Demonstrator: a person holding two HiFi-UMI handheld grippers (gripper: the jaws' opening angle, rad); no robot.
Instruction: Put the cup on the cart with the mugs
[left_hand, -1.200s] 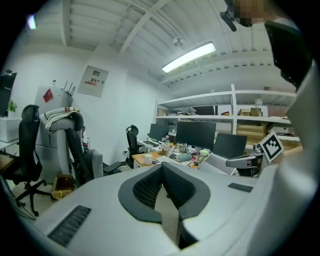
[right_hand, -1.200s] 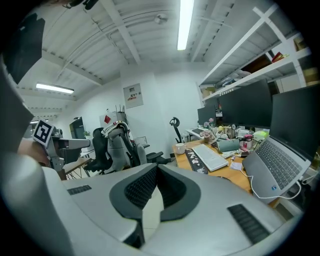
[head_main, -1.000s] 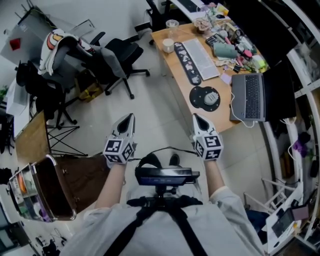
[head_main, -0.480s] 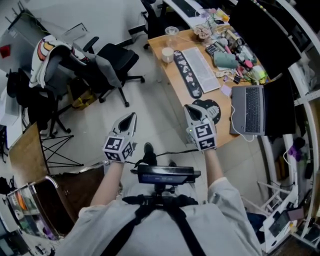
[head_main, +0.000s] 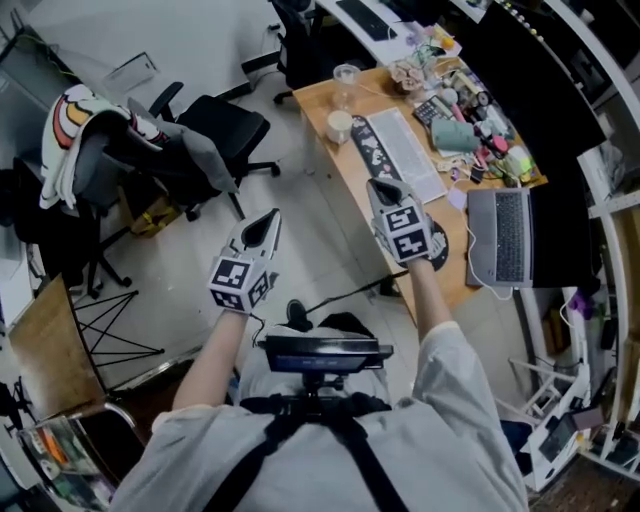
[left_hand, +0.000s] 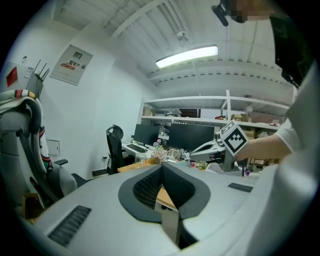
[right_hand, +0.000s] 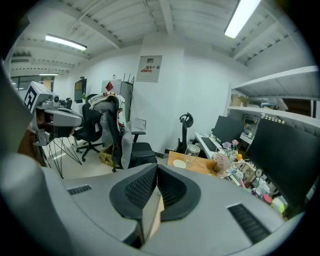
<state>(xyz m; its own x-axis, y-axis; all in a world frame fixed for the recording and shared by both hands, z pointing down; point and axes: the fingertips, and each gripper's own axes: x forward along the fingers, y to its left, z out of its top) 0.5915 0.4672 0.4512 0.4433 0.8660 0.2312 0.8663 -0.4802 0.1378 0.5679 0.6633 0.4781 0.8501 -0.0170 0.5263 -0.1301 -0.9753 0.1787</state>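
Observation:
A white cup (head_main: 340, 125) stands on the near end of the wooden desk (head_main: 322, 95), beside a clear glass (head_main: 346, 76). The right gripper view shows the same cup (right_hand: 179, 163) and glass (right_hand: 192, 151) ahead on the desk corner. My right gripper (head_main: 377, 184) is shut and empty, held over the desk's edge short of the cup. My left gripper (head_main: 274, 215) is also shut with nothing in it, out over the floor to the left of the desk. A metal cart frame (head_main: 95, 417) shows only partly at the bottom left.
A keyboard (head_main: 411, 140), a laptop (head_main: 497, 238), a round black pad (head_main: 437, 246) and much clutter cover the desk. Black office chairs (head_main: 215, 130) draped with clothes stand on the left. A cable (head_main: 340, 297) lies on the floor.
The view has shifted toward the desk. My right gripper moved forward and up over the desk edge, nearer the cup. The cart slid almost out of view at the bottom left.

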